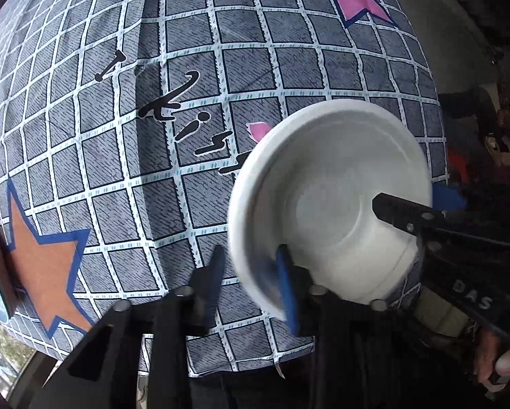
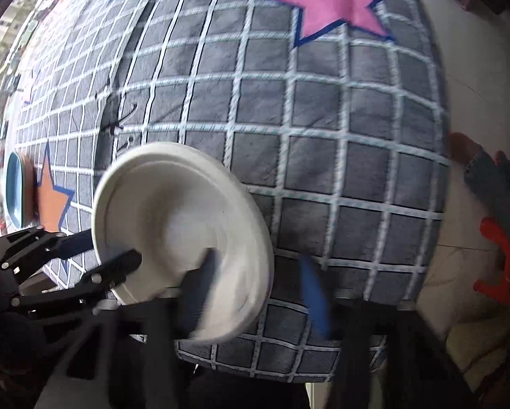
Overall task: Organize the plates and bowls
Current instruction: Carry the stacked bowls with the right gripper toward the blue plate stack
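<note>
A white bowl [image 1: 333,201] hangs tilted above the checked tablecloth, and it also shows in the right wrist view [image 2: 183,235]. My left gripper [image 1: 251,276] stands open around the bowl's near rim, one finger inside and one outside. My right gripper [image 2: 258,289] is also open around the rim, its left finger inside the bowl; its finger [image 1: 401,213] reaches into the bowl in the left wrist view. The left gripper's fingers [image 2: 118,266] show at the bowl's left rim in the right wrist view. Whether either pair presses the rim is unclear.
A grey checked tablecloth [image 1: 220,68] with pink, orange and blue stars covers the table. A teal dish [image 2: 16,187] on a brown one sits at the far left edge. Floor, a red stool [image 2: 500,259] and a person's limb lie to the right.
</note>
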A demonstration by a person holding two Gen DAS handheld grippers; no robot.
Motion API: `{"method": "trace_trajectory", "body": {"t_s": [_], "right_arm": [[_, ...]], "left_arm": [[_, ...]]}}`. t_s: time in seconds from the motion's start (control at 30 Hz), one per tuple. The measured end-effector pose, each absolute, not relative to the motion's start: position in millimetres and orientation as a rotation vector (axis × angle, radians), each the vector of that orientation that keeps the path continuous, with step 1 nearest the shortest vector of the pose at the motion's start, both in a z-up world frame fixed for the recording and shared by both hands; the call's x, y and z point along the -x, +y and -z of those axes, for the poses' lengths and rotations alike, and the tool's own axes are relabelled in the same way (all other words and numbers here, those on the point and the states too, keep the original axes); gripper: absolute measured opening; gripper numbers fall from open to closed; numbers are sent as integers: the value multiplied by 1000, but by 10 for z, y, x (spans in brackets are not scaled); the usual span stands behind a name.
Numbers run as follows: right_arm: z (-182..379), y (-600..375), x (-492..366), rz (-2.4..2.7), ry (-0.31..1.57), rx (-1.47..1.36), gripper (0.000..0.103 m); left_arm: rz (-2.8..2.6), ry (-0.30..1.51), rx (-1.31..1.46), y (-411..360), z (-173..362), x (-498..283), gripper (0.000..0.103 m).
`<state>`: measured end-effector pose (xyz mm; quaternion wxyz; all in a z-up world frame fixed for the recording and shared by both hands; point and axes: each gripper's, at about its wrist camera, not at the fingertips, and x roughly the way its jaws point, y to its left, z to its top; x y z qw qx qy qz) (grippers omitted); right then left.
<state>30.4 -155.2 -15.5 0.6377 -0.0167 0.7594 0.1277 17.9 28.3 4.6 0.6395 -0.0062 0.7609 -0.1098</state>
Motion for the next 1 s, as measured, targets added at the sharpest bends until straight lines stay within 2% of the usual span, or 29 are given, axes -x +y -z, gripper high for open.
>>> {"method": "trace_trajectory", "body": {"t_s": [0.07, 0.7, 1.0], "right_arm": [[172, -1542, -290, -306, 1733, 39, 23], [-357, -1379, -484, -386, 1662, 2, 23], [-389, -881, -443, -457, 1675, 46, 23]], "left_arm": [[262, 1722, 11, 242, -59, -148, 23], [175, 1629, -13, 347, -689, -168, 22], [109, 1629, 75, 858, -800, 34, 23]]}}
